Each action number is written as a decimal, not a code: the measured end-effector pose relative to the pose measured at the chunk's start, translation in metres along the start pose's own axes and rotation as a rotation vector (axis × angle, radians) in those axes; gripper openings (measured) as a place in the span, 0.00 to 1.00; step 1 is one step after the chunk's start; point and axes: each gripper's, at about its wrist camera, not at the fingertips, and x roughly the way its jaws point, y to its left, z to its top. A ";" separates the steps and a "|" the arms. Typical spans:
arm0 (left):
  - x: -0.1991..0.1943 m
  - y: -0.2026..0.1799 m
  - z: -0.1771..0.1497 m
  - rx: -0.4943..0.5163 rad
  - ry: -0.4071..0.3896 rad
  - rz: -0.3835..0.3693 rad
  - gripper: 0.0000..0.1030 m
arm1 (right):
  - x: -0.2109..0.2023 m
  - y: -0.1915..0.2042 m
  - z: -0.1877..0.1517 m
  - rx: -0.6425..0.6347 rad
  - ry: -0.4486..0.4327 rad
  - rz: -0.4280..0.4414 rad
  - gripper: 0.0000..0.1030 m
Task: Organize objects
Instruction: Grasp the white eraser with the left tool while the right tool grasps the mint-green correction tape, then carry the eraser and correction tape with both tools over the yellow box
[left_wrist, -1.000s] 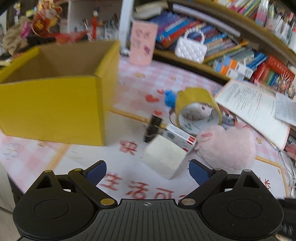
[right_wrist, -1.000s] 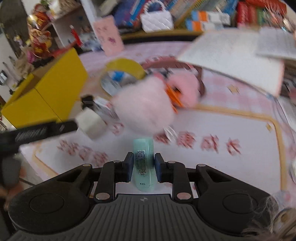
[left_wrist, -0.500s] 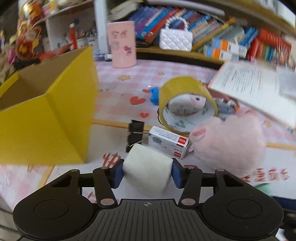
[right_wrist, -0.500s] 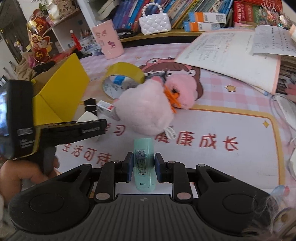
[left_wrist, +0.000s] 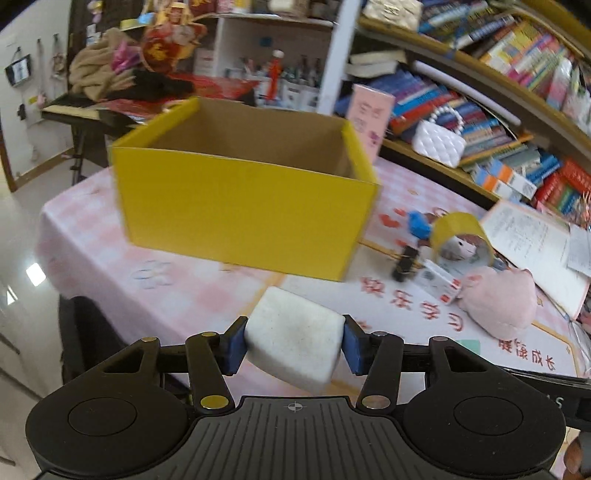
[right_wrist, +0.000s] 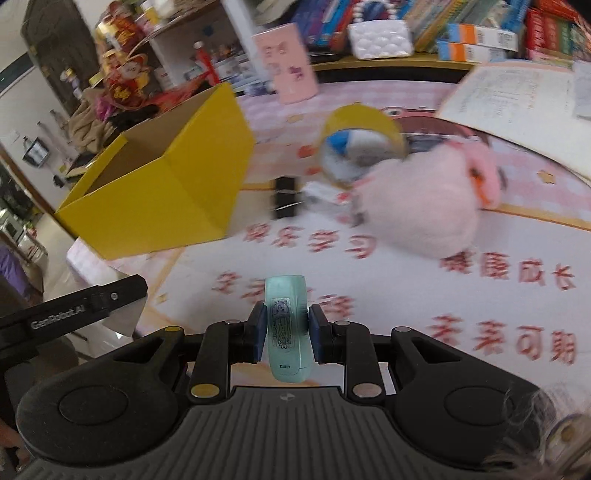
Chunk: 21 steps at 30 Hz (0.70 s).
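Left gripper (left_wrist: 293, 347) pinching sponge (left_wrist: 293, 345), lifted in front of box (left_wrist: 240, 206). Right of box: clip (left_wrist: 405, 263), tape (left_wrist: 460, 236), plush (left_wrist: 498, 302). Right gripper (right_wrist: 286, 338) clamped on mint case (right_wrist: 286, 328), near box's right corner.

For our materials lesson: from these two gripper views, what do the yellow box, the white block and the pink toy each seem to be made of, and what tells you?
Yellow box: likely cardboard, matte yellow outside, bare brown inside, with folded edges.
White block: probably foam or sponge, dull, speckled and rounded, clamped in the left gripper.
Pink toy: plush fabric with a fuzzy outline.
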 end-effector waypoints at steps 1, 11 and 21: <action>-0.005 0.009 -0.001 -0.012 -0.004 0.000 0.49 | 0.000 0.011 -0.003 -0.017 -0.006 0.001 0.22; -0.047 0.090 -0.020 -0.015 -0.007 0.002 0.49 | 0.003 0.113 -0.041 -0.101 -0.018 -0.016 0.22; -0.062 0.128 -0.029 0.033 0.004 -0.080 0.49 | 0.001 0.170 -0.072 -0.126 -0.041 -0.077 0.22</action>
